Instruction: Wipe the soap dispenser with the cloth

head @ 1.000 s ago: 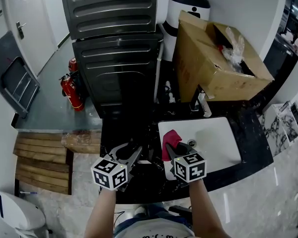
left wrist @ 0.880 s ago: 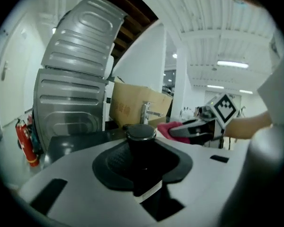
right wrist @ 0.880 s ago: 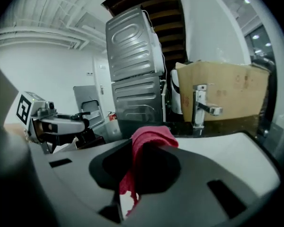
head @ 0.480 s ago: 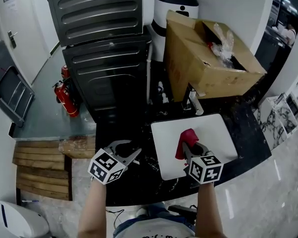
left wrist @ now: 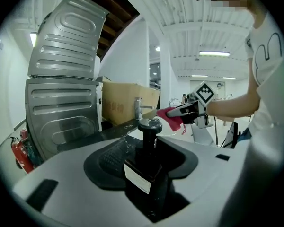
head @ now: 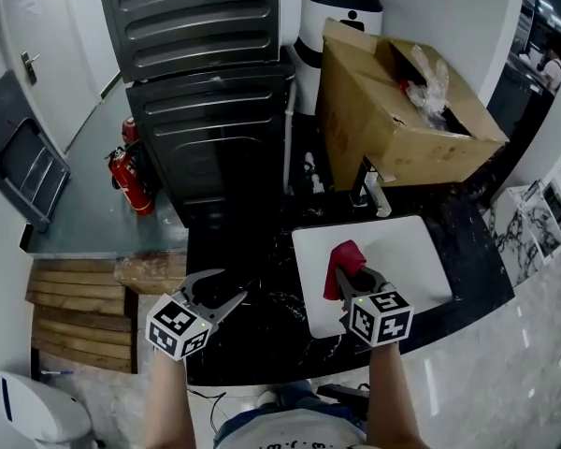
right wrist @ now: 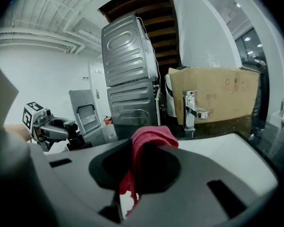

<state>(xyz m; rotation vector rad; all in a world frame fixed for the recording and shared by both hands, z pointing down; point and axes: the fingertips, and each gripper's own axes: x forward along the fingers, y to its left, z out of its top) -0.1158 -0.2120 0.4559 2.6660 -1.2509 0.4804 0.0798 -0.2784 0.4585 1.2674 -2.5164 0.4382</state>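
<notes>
A dark soap dispenser (left wrist: 149, 169) with a pump top and a pale label stands upright between the jaws of my left gripper (left wrist: 149, 150). The jaws are opening, and a gap shows beside the bottle. In the head view my left gripper (head: 224, 285) is spread wide over the black counter, where the dark bottle is hard to pick out. My right gripper (head: 351, 274) is shut on a red cloth (head: 344, 255) above the white sink (head: 411, 251). The cloth (right wrist: 149, 138) hangs bunched from its jaws. The left gripper (right wrist: 66, 129) with the dispenser (right wrist: 75, 136) shows far left in the right gripper view.
A chrome faucet (head: 372, 195) stands behind the sink, with an open cardboard box (head: 402, 110) beyond it. Two stacked grey machines (head: 215, 129) rise at the back of the black counter (head: 262, 335). A red fire extinguisher (head: 126, 176) stands on the floor at left.
My left gripper's jaws have spread wider and the gripper has rolled and shifted left. My right gripper has carried the red cloth from the sink's left edge further over the basin.
</notes>
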